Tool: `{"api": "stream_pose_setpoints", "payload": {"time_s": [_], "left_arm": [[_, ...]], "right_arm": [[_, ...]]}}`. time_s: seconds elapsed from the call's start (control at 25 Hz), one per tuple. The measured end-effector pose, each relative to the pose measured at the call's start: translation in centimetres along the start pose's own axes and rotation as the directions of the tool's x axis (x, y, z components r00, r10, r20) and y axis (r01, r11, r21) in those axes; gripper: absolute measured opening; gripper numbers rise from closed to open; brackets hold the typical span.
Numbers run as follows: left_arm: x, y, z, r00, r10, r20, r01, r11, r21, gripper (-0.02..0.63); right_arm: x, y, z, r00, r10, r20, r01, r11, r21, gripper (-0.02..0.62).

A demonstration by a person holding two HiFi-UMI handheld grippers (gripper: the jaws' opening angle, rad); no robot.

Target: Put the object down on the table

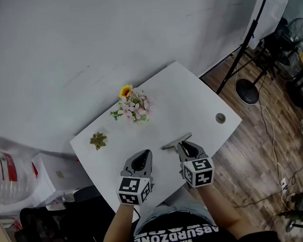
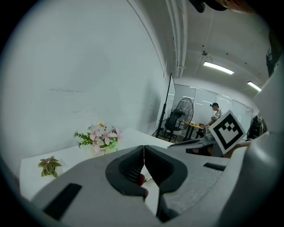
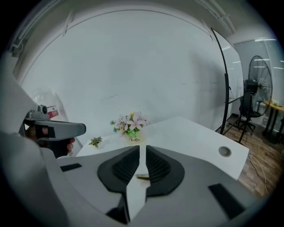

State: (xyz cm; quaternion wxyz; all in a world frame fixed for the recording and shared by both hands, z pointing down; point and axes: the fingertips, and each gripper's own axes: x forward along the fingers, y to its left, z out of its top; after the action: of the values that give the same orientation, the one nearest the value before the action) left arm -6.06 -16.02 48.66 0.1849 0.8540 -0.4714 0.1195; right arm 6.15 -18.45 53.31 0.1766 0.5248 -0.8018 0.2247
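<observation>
Office studio: light stand [image 1: 249, 36], fan [image 2: 183, 108]

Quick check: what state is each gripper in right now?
Left gripper: closed, nothing between its jaws.
Right gripper: jaws a narrow slit apart, gripping nothing.

- bench [image 1: 192, 104]: white top, smooth and matt.
- round insert [image 1: 220, 118] near the bench's right edge: looks like metal, shiny.
- left hand-held gripper [image 1: 142, 156] and right hand-held gripper [image 1: 184, 144]: grey matt plastic shells; pads [image 3: 125, 166] dark, ribbed, rubbery-looking.
- floor [image 1: 256, 136], right of frame: wood boards with a soft sheen.
- big bottle [image 1: 2, 175], left edge: clear plastic.
- wall [image 1: 84, 45]: white, matt, smooth.
</observation>
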Motion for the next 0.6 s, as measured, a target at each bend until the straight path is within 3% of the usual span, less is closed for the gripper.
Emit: {"api": "stream_pose_setpoints", "payload": {"time_s": [0.12, 0.6], "left_arm": [[-0.2, -0.4, 0.2, 1.000, -0.004, 0.008, 0.004, 1.000, -0.001, 0.008], [-1.4, -2.3, -0.1, 0.999, -0.023, 0.024, 0.023, 1.000, 0.002, 0.008]], "right_arm": [[-1.0, 0.6, 0.8, 0.999, 0.011, 0.041, -0.011, 1.000, -0.007, -0.002], [-3.3, 2.6, 0.7, 0.996, 0.058, 0.072, -0.057, 0.998, -0.022, -0.002]]}}
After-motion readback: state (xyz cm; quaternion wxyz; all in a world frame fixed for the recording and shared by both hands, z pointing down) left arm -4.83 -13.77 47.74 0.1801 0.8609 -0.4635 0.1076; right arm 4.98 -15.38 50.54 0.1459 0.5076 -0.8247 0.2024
